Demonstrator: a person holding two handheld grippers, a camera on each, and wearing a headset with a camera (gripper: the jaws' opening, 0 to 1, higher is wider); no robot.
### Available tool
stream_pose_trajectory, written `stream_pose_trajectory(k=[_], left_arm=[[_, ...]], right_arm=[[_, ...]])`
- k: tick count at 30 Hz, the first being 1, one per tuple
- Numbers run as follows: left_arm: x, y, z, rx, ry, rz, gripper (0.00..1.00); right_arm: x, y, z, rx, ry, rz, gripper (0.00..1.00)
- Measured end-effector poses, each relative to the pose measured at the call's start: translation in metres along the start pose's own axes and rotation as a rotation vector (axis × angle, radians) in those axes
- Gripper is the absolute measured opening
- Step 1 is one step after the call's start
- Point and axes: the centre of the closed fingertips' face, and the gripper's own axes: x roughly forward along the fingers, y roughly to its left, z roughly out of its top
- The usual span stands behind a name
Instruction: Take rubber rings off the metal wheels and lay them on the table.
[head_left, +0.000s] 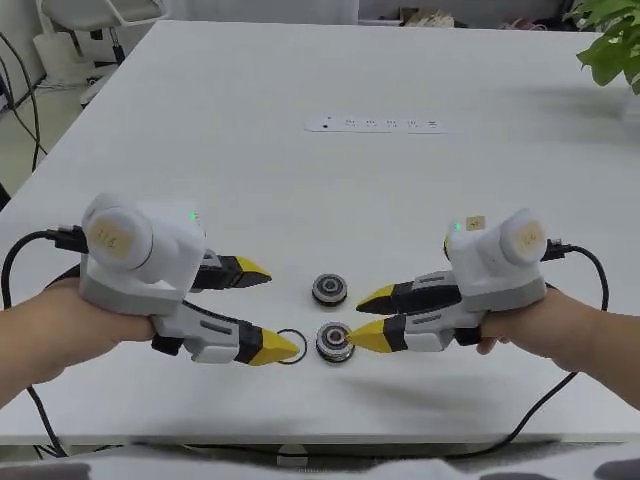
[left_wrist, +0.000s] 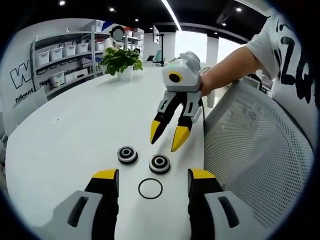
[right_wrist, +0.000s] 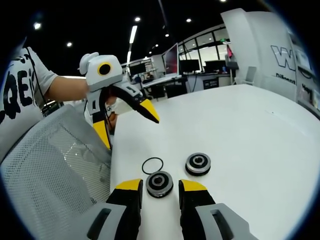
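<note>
My left tongs (head_left: 283, 311), lower left, gape empty. Just beside their lower tip a thin black rubber ring (head_left: 290, 346) lies flat on the table (head_left: 200, 120). I judge it light, floppy and stretchy. At lower centre sit the nearer wheel (head_left: 334, 341) and the farther wheel (head_left: 330, 289) — small, metal, dark-rimmed, probably hard and prone to sliding. Best to pinch the rubber at the rim. My right tongs (head_left: 355, 320) are spread, with the nearer wheel at their tips.

**Legible lettering in the two gripper views.**
A large "W" stands on the wall (left_wrist: 19, 76); the black letters on the shirt (right_wrist: 15, 95) are cut off and unreadable.
</note>
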Motion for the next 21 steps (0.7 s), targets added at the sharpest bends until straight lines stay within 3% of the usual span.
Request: stream_pose_trajectory(k=[21], left_arm=[[0.023,-0.002,0.003,0.020,0.019,-0.041,0.49]], right_arm=[[0.003,-0.003,-0.016,-0.028,0.040,-0.001,0.25]])
